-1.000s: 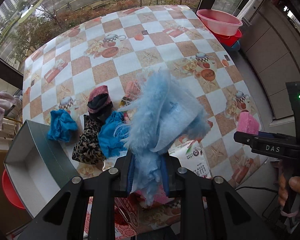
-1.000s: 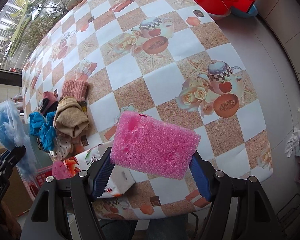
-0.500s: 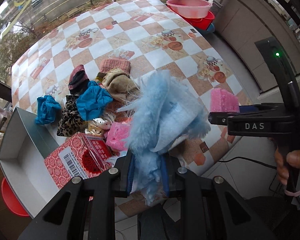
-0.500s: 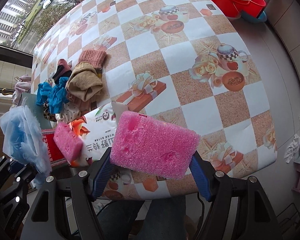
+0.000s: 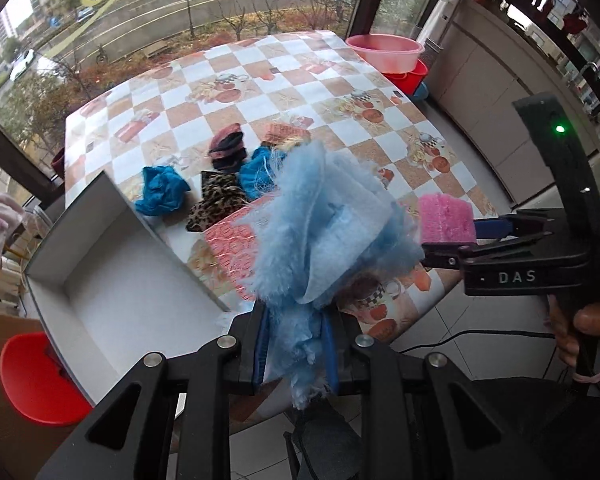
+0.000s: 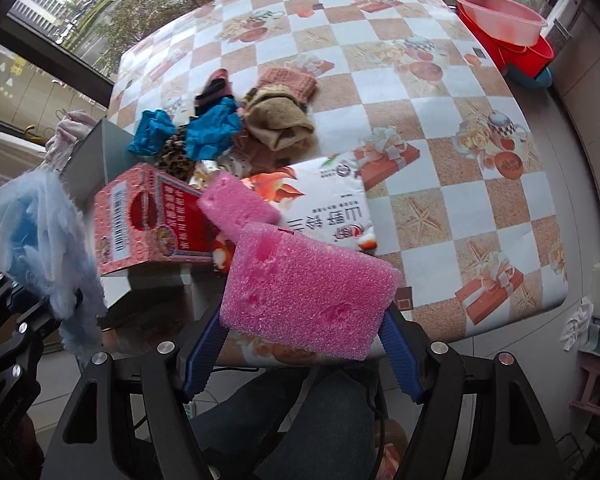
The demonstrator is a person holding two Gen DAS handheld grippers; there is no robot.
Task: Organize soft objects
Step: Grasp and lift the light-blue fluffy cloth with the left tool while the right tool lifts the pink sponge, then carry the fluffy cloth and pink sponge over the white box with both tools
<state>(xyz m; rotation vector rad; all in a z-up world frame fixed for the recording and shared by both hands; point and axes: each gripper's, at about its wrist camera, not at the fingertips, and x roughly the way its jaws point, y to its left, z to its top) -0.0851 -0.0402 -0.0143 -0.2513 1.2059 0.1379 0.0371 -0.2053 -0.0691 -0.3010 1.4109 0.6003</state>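
Note:
My left gripper [image 5: 296,354] is shut on a fluffy light-blue cloth [image 5: 324,236], held in the air off the table's near edge. The same cloth [image 6: 48,248] hangs at the left of the right wrist view. My right gripper [image 6: 302,354] is shut on a pink sponge [image 6: 304,296], also seen from the left wrist as a pink sponge [image 5: 446,220]. A pile of soft things lies on the checkered table [image 6: 440,128]: blue cloths [image 6: 212,130], a tan sock [image 6: 280,124], a leopard-print piece [image 5: 216,204] and a second pink sponge [image 6: 236,202].
An open grey box [image 5: 112,276] stands at the table's left end. A red carton [image 6: 140,224] and a white printed bag [image 6: 328,204] lie near the front edge. Pink and red basins [image 6: 504,28] sit beyond the far right corner. A red stool [image 5: 32,380] is on the floor.
Both grippers have pulled back from over the table towards its near edge and risen, each still holding its item. The grey box now shows wider on the left.

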